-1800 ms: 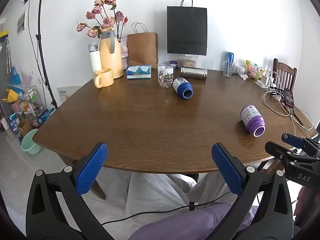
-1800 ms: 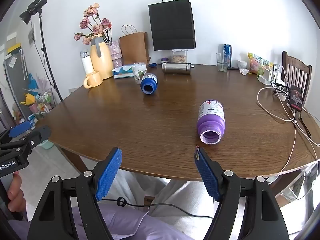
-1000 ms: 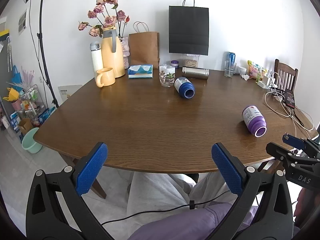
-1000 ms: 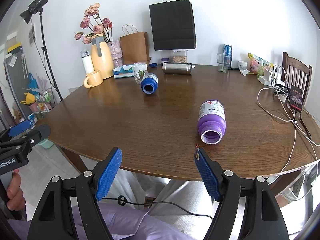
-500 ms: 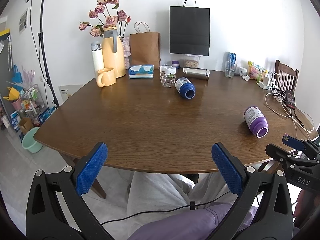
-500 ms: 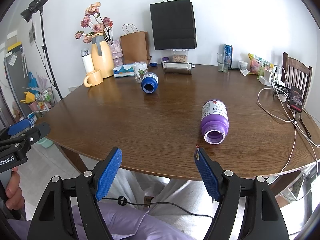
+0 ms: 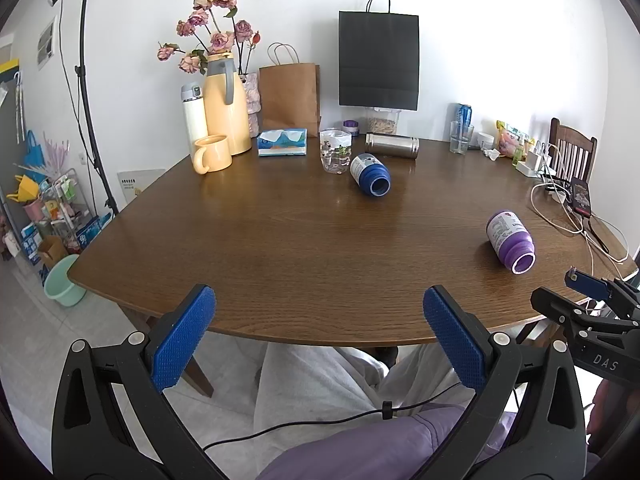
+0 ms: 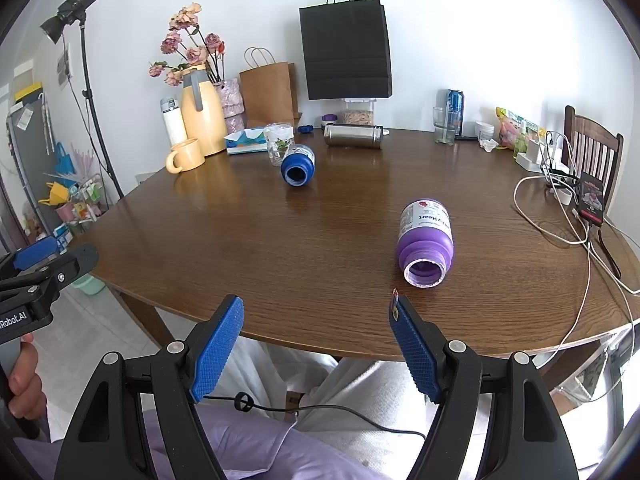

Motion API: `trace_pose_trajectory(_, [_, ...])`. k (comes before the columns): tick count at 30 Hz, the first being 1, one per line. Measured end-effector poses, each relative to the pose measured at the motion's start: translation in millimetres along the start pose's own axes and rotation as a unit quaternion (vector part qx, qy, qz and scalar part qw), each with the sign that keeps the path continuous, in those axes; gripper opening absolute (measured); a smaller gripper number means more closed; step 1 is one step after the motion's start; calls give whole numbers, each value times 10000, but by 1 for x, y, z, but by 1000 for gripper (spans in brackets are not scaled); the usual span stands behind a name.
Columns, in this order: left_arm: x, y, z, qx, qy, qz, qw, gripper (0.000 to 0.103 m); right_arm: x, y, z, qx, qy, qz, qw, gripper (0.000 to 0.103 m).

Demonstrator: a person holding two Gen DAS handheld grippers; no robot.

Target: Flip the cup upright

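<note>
While your jaws gape wide, the brown wooden surface (image 8: 280, 240) holds a purple plastic cup (image 8: 425, 240) on its side, labelled "Heart".

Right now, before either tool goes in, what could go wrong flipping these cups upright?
The purple cup lies on its side near the table's front edge; a nudge might roll it off. White cables trail beside it and could snag the right tool. The blue cup lies close to a clear jar.

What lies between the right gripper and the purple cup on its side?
Only bare table top lies between the right gripper and the purple cup, shown in the right wrist view.
</note>
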State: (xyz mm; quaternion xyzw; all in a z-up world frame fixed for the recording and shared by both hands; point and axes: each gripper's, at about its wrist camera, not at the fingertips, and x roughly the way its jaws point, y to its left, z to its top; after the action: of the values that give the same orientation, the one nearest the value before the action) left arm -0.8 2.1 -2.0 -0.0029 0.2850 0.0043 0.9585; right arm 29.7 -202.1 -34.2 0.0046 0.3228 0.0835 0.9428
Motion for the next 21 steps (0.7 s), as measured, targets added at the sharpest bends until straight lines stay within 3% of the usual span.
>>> trace_pose_trajectory(21, [0, 0, 0, 3, 5, 2, 10000, 103, 2, 0, 0, -11, 20, -23, 10000, 80])
